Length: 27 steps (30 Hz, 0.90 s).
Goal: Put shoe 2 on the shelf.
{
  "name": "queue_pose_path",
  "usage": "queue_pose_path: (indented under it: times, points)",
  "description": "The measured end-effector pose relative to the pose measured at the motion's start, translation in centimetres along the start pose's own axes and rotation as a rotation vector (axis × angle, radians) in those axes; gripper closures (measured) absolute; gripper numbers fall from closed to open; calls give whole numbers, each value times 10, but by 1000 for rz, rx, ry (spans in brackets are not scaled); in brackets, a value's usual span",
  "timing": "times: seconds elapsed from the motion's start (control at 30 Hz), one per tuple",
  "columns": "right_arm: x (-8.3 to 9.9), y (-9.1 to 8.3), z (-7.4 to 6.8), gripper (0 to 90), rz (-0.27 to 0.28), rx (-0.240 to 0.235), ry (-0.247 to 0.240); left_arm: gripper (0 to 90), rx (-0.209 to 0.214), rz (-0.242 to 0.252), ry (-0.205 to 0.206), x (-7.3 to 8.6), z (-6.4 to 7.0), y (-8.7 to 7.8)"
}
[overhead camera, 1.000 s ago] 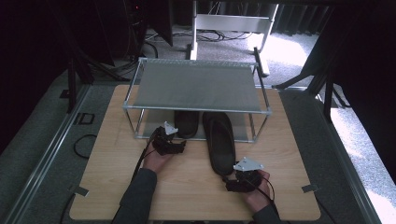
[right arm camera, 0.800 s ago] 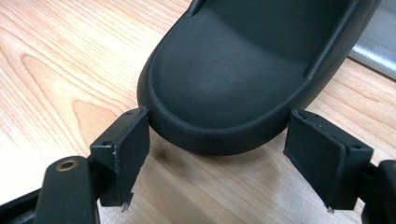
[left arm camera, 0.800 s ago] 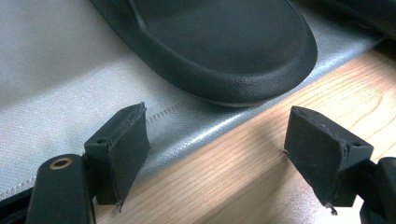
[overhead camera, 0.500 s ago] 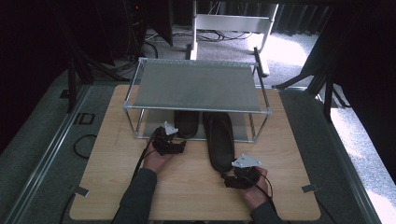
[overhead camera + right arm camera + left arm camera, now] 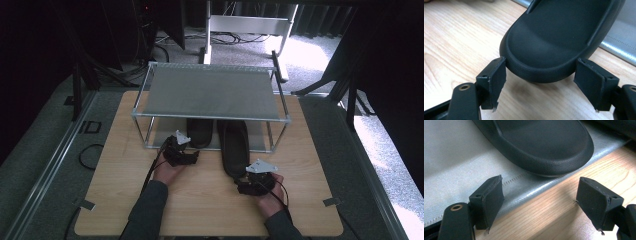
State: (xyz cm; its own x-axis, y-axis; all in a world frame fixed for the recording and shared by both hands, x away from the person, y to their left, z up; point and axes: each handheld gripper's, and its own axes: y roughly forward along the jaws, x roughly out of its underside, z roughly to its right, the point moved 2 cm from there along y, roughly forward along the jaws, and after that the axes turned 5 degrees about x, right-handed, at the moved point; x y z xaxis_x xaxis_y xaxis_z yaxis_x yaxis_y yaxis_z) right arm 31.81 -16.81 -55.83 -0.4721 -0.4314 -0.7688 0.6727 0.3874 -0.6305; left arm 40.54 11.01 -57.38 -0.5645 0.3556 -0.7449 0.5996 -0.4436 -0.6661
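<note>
Two black slippers lie under a low metal rack (image 5: 210,90) on a wooden table (image 5: 115,200). The left slipper (image 5: 200,132) (image 5: 541,145) rests on the rack's grey bottom mat (image 5: 454,157), its heel just ahead of my open left gripper (image 5: 192,157) (image 5: 539,202). The right slipper (image 5: 235,147) (image 5: 556,42) sticks out of the rack onto the wood. My right gripper (image 5: 245,182) (image 5: 540,82) is open, and the slipper's heel sits between its jaws without being squeezed.
The rack's thin metal posts (image 5: 145,132) stand at the corners near both hands. Floor cables (image 5: 92,155) and a white stand (image 5: 245,25) lie beyond the table. Bare wood spreads around the hands toward the near edge.
My right gripper has crept forward to the right slipper's heel. The left gripper has barely moved.
</note>
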Motion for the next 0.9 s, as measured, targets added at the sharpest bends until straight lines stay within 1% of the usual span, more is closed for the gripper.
queue_pose_path:
  times: [0.03, 0.2, 0.23, 0.43, 0.53, 0.63, 0.67, 0.8, 0.9]
  points:
    - [-2, 1, 2, 268, 7, 3, 3, 223, 0, 0, 0, 0, 0, 0]
    - [-4, 0, 3, 267, 19, -1, 12, 224, 1, 0, 0, 0, 0, 0]
    - [-4, 0, 3, 255, 17, 1, 2, 223, 0, 0, 0, 0, 0, 0]
    - [-2, 1, 1, 237, 2, 3, -4, 223, 2, 1, -2, 0, 0, 0]
    - [-4, 2, 3, 240, 5, 1, 7, 224, 1, 1, -1, 0, 0, 0]
    - [-6, 4, 3, 244, 1, 7, 2, 224, 2, 1, -2, 0, 0, 0]
    - [-6, 5, 3, 245, 1, 7, 6, 224, 2, 1, -2, 0, 0, 0]
    - [-8, 7, 6, 244, 2, 2, 11, 224, 4, 2, -4, 0, -1, 0]
    - [-9, 6, 5, 231, 2, -6, 13, 224, 5, 3, -6, 0, -1, 0]
